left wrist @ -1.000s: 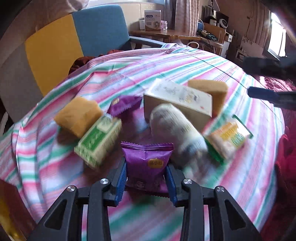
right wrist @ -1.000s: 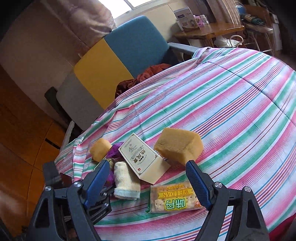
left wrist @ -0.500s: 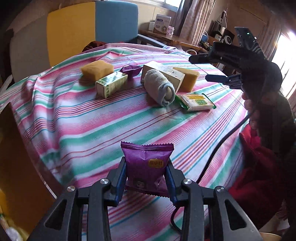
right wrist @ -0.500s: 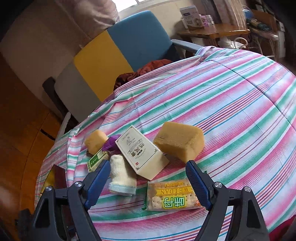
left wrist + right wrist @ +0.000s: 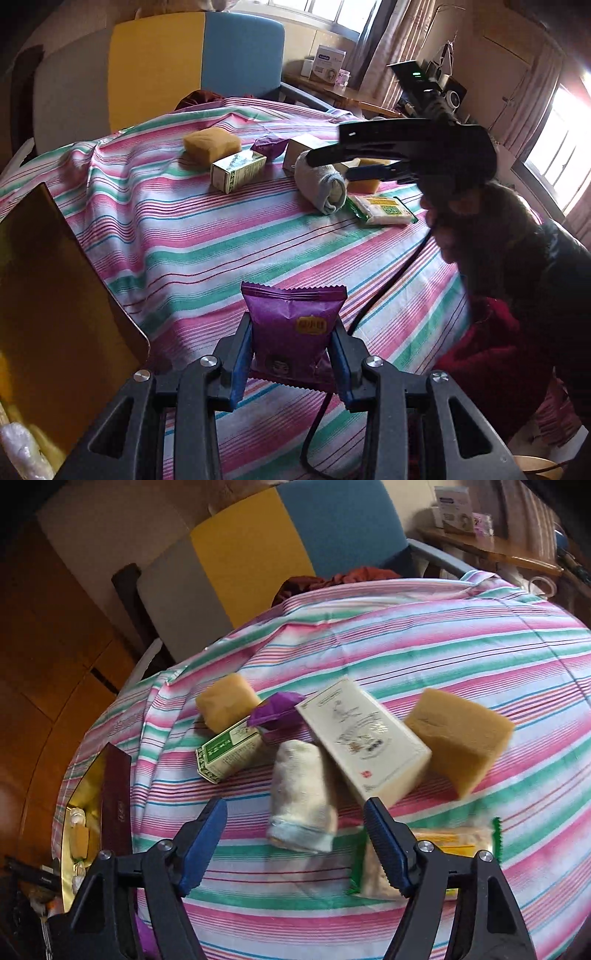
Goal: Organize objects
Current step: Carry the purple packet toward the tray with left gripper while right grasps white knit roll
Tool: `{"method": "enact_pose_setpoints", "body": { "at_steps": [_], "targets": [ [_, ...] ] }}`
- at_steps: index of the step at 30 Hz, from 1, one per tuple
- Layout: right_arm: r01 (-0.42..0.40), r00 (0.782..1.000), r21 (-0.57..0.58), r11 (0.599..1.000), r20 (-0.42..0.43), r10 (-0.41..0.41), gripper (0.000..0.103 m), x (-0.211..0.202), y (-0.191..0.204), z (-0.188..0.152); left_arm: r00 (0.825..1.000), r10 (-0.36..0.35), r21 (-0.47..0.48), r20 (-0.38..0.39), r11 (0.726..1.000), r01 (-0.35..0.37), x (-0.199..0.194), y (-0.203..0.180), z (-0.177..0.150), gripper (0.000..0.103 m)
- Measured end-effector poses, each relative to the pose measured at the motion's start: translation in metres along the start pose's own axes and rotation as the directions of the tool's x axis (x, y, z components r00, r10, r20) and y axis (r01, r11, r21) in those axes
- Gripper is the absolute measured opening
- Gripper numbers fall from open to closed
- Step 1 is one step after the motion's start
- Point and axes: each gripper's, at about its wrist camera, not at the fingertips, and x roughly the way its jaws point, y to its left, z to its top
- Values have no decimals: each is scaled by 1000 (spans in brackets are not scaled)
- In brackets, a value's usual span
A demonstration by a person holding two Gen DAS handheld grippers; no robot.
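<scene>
One crinkly purple foil snack packet point(image 5: 293, 328) sits clamped upright in your left gripper point(image 5: 291, 360), off the near edge of the pink-and-green striped tablecloth point(image 5: 207, 243). Only your right view shows the right gripper point(image 5: 295, 843): jaws apart, just been closing, nothing pinched, over the rolled white towel point(image 5: 301, 794). Its gold-lined box point(image 5: 83, 812) sits left; blue-and-yellow chair point(image 5: 195, 62) behind.

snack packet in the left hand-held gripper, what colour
Purple snack packet, with a small orange label; clearest in the left wrist view.
</scene>
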Motion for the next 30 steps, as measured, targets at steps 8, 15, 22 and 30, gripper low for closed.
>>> {"method": "enact_pose_setpoints", "body": {
  "at_steps": [8,15,22,30],
  "targets": [
    [92,993,-36,995,-69,-95,48,49,9,18,1000,-10,-21,1,1000,10,-9,3,-6,38],
    [124,981,-232,965,-115,-154,44,39,40,-2,1000,-22,-29,16,999,23,-13,3,-6,38],
    [94,988,-285,954,-89,-124,45,27,45,-32,1000,-10,-23,27,1000,11,-21,0,-9,38],
    [69,991,-253,965,-92,-95,45,27,38,-29,995,31,-98,92,995,-22,-55,22,-6,38]
  ]
}}
